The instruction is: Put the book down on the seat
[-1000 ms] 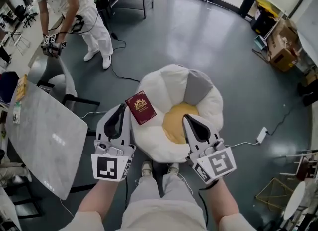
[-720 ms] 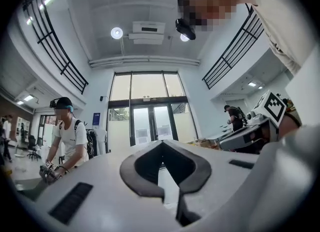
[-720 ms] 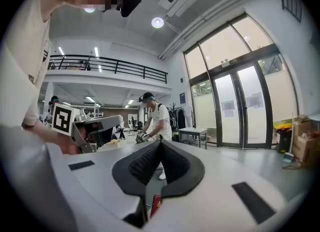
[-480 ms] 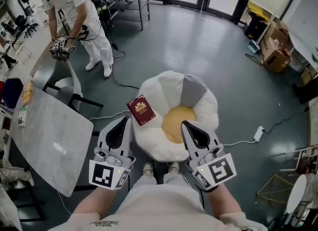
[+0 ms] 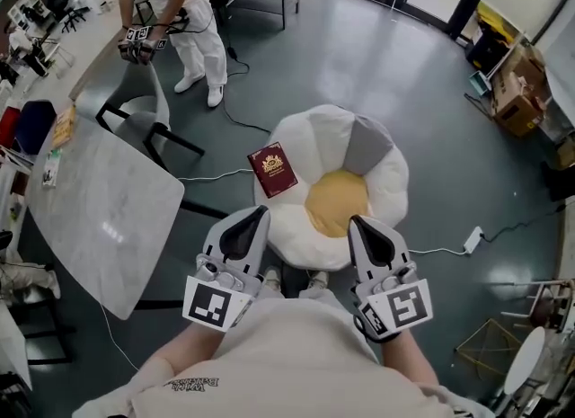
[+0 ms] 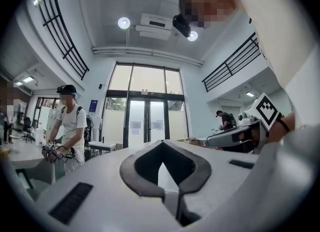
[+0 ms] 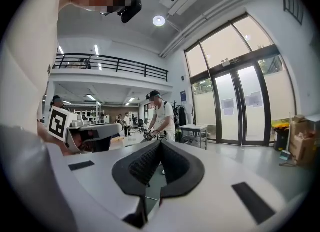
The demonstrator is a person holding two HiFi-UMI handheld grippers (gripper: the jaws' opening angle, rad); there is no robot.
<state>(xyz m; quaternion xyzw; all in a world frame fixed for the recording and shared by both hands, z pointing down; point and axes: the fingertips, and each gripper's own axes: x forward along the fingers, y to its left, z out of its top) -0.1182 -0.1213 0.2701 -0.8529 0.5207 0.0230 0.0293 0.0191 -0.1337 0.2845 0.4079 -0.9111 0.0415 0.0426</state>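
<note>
- The red book (image 5: 275, 170) is seen lying flat on the flower-shaped seat (image 5: 382, 178), on a white petal at the seat's left side, left of the yellow middle (image 5: 335, 202).
- The left gripper (image 5: 259, 214) is held low in the frame. Its jaws are pressed together and nothing is held between them.
- The right gripper (image 5: 358, 224) is held beside it, lower middle of the frame. Its jaws are closed at the tips too, and nothing is gripped.
- The book is not touched by either gripper. It is found just above the left gripper's tips in the frame, a little to the right of them, with a gap in between.
- The book's long side is pointed up and down the frame, tipped a bit so its top leans left. That is close to the way the left gripper points.
- The left gripper is the nearer one; the right one is well apart, across the yellow middle.
- The job looks done, since the book is already resting on the seat.
</note>
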